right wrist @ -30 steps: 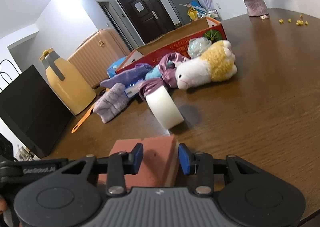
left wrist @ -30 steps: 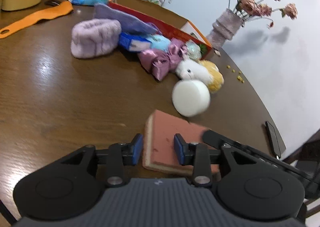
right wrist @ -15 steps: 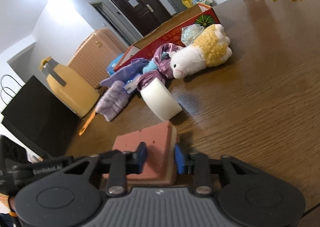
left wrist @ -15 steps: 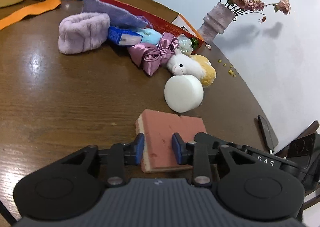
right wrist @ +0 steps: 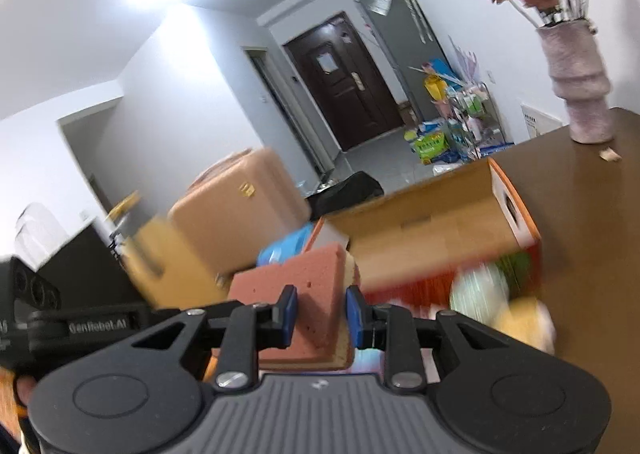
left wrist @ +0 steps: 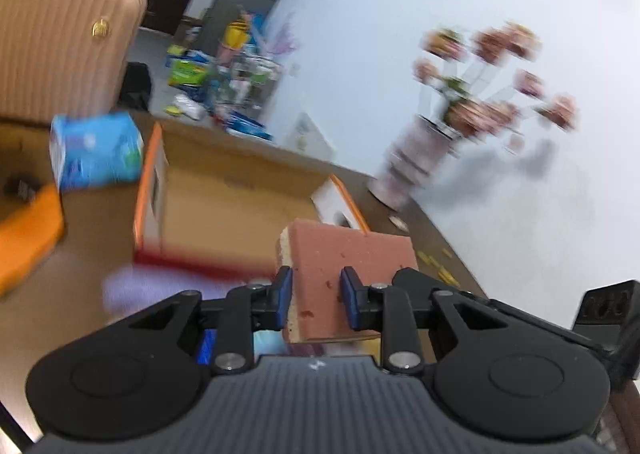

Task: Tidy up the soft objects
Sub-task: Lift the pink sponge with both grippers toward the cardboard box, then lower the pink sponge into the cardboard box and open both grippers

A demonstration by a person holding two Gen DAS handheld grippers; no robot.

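Sponge lifted off the table and carried up toward the cardboard box since the earlier frames.

Held by both grippers, the sponge point(left wrist: 344, 266) is now raised just in front of the open cardboard box point(left wrist: 236, 194), whose inside looks bare as far as can be seen. The left gripper point(left wrist: 316, 296) and right gripper point(right wrist: 322, 314) are each narrowed onto a sponge edge, the left still closing slightly. The plush toy point(right wrist: 520, 322) and other soft items beside the box remain unsorted.
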